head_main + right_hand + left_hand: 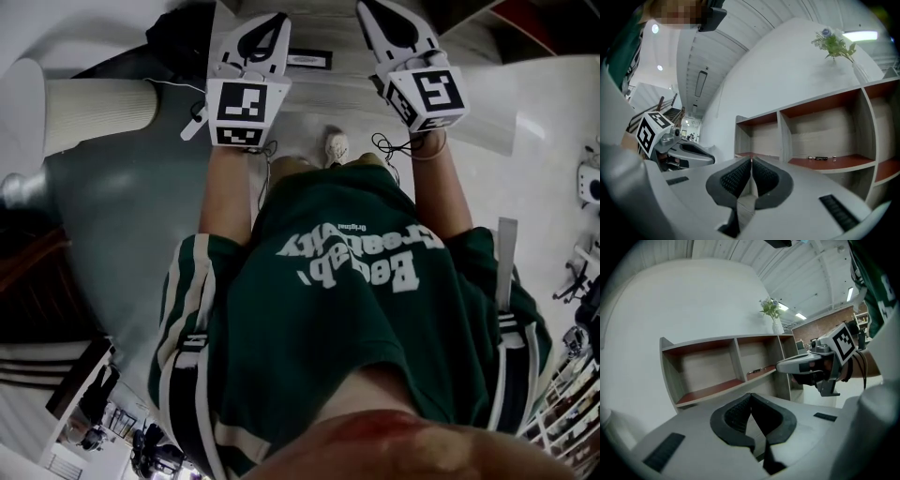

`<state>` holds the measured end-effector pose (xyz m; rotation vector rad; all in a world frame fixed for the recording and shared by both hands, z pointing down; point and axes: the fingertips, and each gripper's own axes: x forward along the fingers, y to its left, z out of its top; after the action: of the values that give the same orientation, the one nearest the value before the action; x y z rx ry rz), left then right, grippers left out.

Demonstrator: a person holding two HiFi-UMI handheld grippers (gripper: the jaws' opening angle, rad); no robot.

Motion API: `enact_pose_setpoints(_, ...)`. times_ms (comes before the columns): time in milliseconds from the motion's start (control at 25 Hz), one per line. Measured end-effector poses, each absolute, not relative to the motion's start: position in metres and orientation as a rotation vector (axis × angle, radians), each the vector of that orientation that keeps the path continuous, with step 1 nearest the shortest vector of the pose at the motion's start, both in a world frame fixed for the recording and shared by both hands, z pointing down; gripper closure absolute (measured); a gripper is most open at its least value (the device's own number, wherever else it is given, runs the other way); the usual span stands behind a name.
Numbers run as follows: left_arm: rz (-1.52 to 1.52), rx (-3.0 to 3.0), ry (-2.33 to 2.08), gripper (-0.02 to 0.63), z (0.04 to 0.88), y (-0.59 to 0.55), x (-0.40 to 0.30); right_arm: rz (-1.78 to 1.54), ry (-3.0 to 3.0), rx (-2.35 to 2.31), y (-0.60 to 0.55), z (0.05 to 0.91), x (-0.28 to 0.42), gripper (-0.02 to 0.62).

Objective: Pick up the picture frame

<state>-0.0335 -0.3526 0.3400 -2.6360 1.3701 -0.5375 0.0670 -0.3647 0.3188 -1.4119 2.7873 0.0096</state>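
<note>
No picture frame shows in any view. In the head view my left gripper (265, 28) and right gripper (384, 19) are held side by side in front of the person's green shirt, pointing forward. The left gripper (751, 411) has its pads pressed together with nothing between them. The right gripper (751, 176) is likewise shut and empty. Each gripper view shows the other gripper alongside: the right gripper (806, 364) and the left gripper (684, 154). Ahead of both stands an open shelf unit (726, 366) against a white wall.
The shelf unit (820, 131) has several open compartments with reddish boards. A small dark item (819, 158) lies on one board. A vase of flowers (773, 315) stands on top. A white lampshade (94, 103) is at the person's left, a shoe (336, 145) on the floor.
</note>
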Motion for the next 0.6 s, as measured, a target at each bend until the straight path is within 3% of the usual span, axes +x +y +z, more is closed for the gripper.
enact_pose_setpoints(240,-0.718,-2.677,1.062,0.581,0.362,-0.344,-0.023,-0.003,2.793,-1.396,-0.373,0.323,0.069,0.561)
enact_pose_setpoints(320,-0.785,-2.674,0.924,0.513,0.370,-0.338,-0.018,-0.007,2.792,-1.399,-0.376,0.323,0.069,0.561)
enact_pose_setpoints(600,-1.212,-2.580,0.405,0.486,0.427,-0.330,-0.024,0.002,2.776,-1.437,-0.389,0.321,0.070,0.561)
